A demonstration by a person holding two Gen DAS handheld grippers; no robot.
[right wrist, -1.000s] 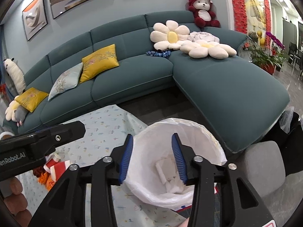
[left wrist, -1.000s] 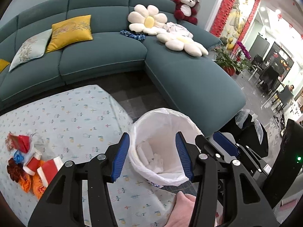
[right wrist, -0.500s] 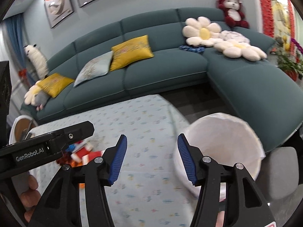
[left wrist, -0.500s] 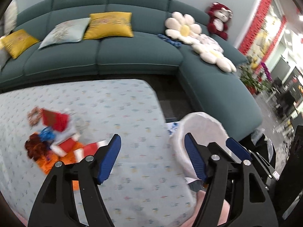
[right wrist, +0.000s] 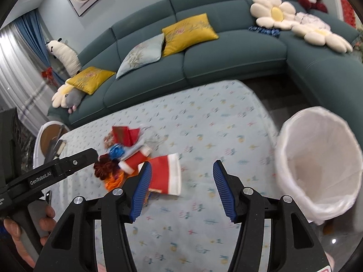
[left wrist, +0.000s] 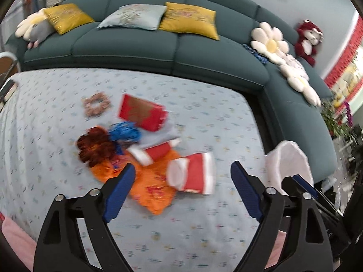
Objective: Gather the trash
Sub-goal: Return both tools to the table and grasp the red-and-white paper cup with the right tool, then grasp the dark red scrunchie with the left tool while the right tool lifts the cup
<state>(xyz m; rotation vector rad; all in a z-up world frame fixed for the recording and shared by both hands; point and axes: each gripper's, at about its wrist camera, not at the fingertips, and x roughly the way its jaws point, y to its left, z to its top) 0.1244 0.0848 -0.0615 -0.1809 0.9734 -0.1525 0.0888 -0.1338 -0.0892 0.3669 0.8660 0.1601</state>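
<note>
Left wrist view shows the trash [left wrist: 145, 151] heaped on the desk [left wrist: 204, 238] at ten o'clock of the bin [left wrist: 288, 165], uncollected, both the left gripper [left wrist: 181, 192] and right gripper [right wrist: 180, 192] with jaws spread, empty.

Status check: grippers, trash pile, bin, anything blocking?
Left gripper and right gripper open, empty. Trash pile loose on the tablecloth, untouched. Lined bin at right edge. Nothing in the way.
</note>
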